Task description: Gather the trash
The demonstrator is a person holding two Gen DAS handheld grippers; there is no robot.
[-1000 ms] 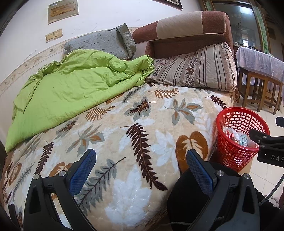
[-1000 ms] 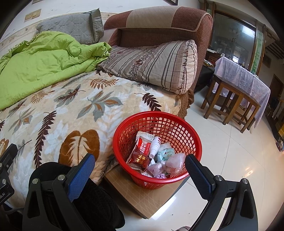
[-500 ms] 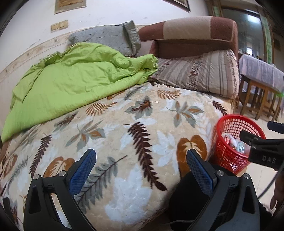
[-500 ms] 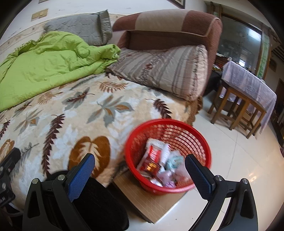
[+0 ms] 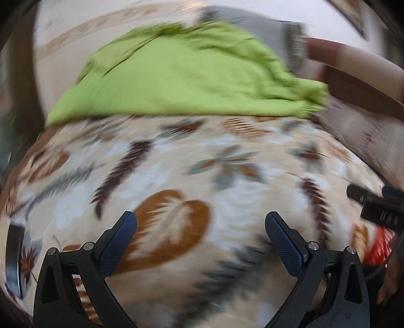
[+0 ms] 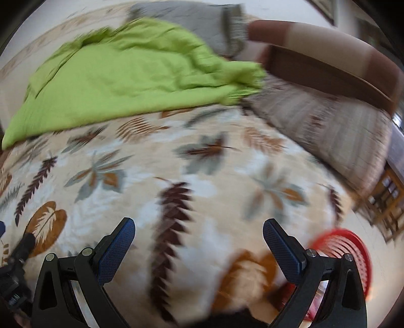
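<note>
Both views are blurred by motion. My left gripper (image 5: 200, 234) hangs open over the leaf-patterned bed cover (image 5: 202, 176), nothing between its blue pads. My right gripper (image 6: 199, 234) is also open and empty above the same bed cover (image 6: 202, 181). The red mesh basket (image 6: 353, 254) sits low at the right, partly behind my right finger; its contents are hidden. A sliver of the red basket (image 5: 380, 246) shows at the right edge of the left wrist view, below the other gripper's black body (image 5: 378, 209). No loose trash shows on the bed.
A crumpled green quilt (image 6: 121, 73) lies across the back of the bed, a grey pillow (image 6: 197, 20) behind it. A striped pillow (image 6: 328, 131) leans on the brown headboard (image 6: 341, 65) at the right. Wooden stools (image 6: 386, 196) stand beyond the bed.
Both grippers have swung left and up over the bed. The red basket has slid from the middle of the right wrist view to its lower right corner. Both stay open.
</note>
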